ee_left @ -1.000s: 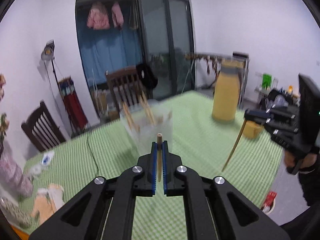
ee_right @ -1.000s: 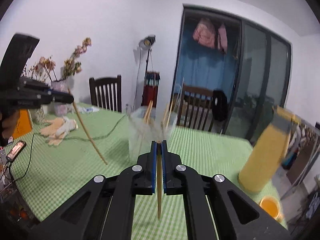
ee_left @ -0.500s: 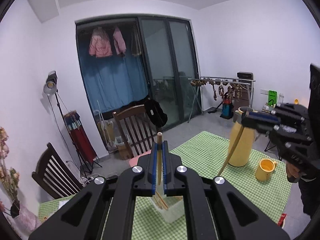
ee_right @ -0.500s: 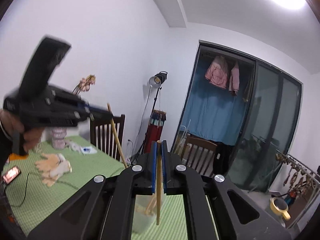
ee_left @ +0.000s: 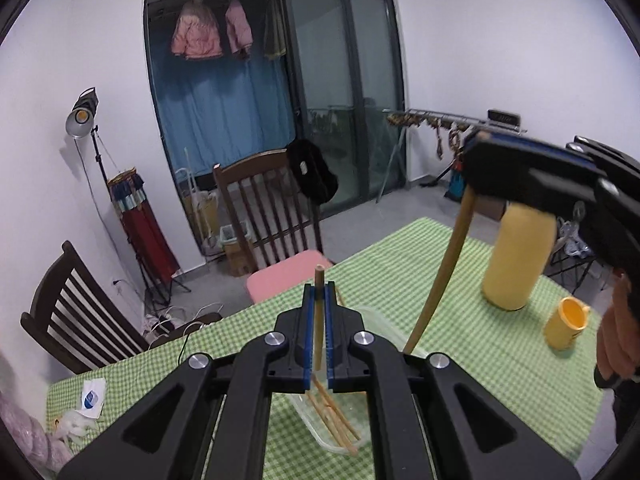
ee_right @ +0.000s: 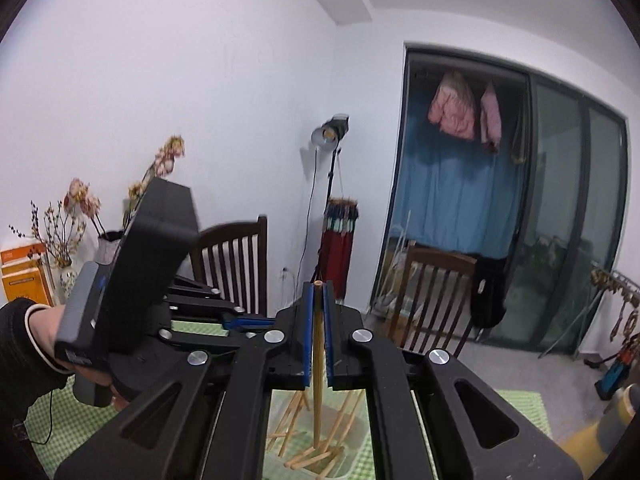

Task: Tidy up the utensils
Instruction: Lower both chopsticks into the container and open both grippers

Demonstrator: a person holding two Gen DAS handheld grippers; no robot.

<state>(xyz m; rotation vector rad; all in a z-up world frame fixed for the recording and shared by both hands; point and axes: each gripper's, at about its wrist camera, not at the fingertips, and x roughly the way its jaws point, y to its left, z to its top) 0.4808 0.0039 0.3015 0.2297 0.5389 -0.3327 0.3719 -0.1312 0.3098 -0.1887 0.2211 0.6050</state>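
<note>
Two grippers, each clamping one chopstick: left gripper point(ee_left: 317, 336) and right gripper point(ee_right: 317, 332), sticks near upright above clear tub point(ee_left: 386, 326) holding others. Best practice: centre tips inside rim, lower, then release.

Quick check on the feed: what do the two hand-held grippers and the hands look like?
Both the left hand-held gripper and the right hand-held gripper are matte black with angular linkage arms, silver pivot bolts and blue ribbed finger pads. The left hand wears a black sleeve with pale cuff.
</note>
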